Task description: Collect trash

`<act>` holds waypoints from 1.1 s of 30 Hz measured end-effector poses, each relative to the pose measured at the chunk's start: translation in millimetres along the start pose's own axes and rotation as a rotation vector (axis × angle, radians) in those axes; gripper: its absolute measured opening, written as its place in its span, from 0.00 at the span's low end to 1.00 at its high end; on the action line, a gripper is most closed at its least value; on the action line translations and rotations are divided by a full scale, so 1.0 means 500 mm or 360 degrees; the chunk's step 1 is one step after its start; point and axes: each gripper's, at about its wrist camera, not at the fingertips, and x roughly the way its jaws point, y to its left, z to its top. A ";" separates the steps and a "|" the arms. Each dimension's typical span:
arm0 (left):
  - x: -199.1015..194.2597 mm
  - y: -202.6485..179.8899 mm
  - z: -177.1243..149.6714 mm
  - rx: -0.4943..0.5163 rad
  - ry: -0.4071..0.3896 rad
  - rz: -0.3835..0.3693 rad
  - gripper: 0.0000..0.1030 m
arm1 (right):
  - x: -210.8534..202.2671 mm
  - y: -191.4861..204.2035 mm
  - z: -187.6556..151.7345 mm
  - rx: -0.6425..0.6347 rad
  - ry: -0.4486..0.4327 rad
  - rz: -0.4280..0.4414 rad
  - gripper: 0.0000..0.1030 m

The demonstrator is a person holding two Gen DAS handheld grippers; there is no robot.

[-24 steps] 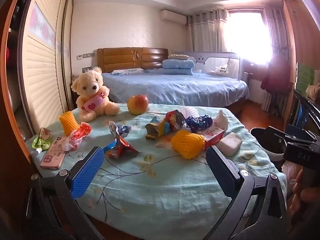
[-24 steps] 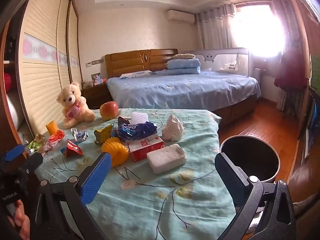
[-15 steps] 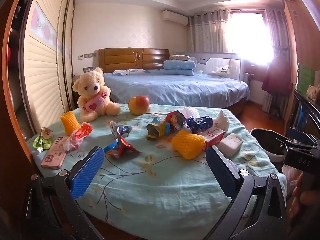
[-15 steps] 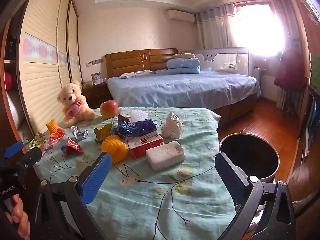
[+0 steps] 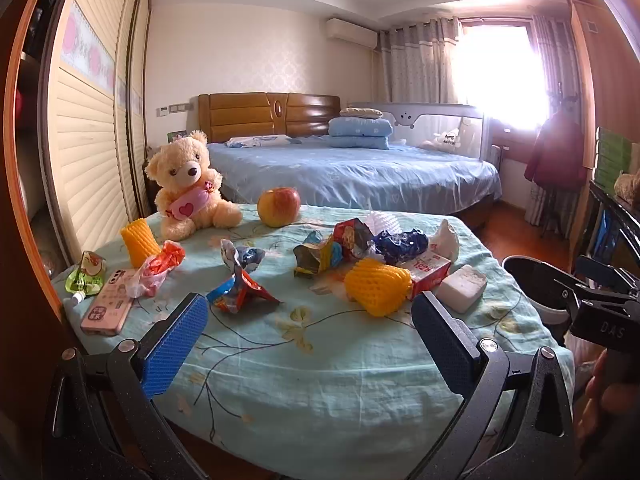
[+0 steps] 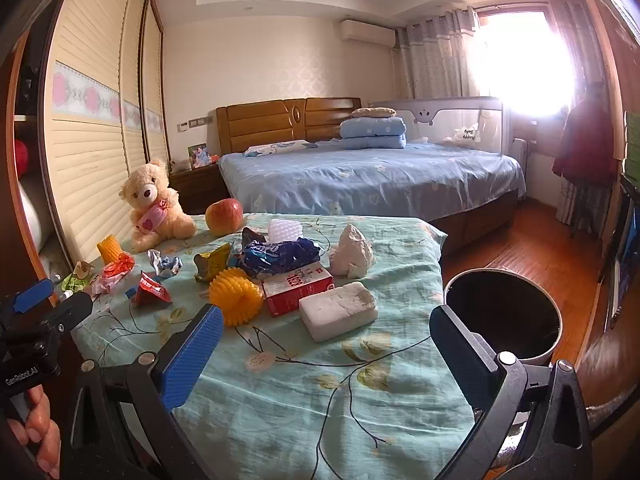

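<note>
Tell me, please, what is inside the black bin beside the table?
The black bin looks dark inside in the right wrist view; no trash shows on the visible part of its inner wall. The right tool's finger covers its near edge, and the bottom is too dark to read.

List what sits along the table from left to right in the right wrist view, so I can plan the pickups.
Orange foam net → teddy bear → apple → dark blue wrapper → crumpled white tissue; beyond the table's right edge, the black trash bin on the floor.
</note>
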 end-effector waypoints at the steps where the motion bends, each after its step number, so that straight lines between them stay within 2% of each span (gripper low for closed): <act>1: 0.000 0.000 0.000 0.0001 0.0000 0.0000 1.00 | -0.001 -0.003 -0.001 0.0002 -0.0002 0.0003 1.00; 33: 0.006 -0.007 -0.005 0.0000 0.0010 -0.0013 1.00 | 0.000 -0.003 -0.003 0.0010 0.0006 0.0015 1.00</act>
